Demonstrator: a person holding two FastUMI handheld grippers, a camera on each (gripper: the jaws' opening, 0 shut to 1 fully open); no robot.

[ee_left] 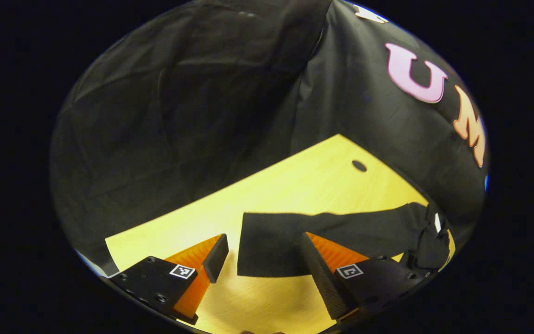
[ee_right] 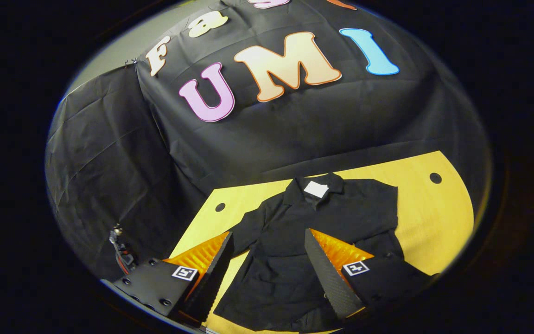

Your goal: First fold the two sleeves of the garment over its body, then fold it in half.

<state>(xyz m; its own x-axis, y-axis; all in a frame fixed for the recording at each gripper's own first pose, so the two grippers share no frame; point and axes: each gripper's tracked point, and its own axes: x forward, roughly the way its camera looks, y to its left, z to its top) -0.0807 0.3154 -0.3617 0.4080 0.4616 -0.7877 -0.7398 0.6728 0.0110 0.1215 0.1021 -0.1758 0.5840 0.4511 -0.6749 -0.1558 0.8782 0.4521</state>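
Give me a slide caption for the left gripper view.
Open left tool hovers over the black garment's outstretched sleeve on the wooden table.

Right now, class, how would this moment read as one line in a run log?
shirt: flat on table | sleeve: stretched out, unfolded | left gripper: open above cuff | right gripper: open over shirt

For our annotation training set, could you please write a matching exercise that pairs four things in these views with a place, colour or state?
Things:
1. shirt
2. white label
3. table
4. left gripper

Descriptions:
A. open, hovering near a sleeve's cuff
B. yellow wood with round holes
C. black, lying spread flat
D. inside the collar

Pairs: 1-C, 2-D, 3-B, 4-A
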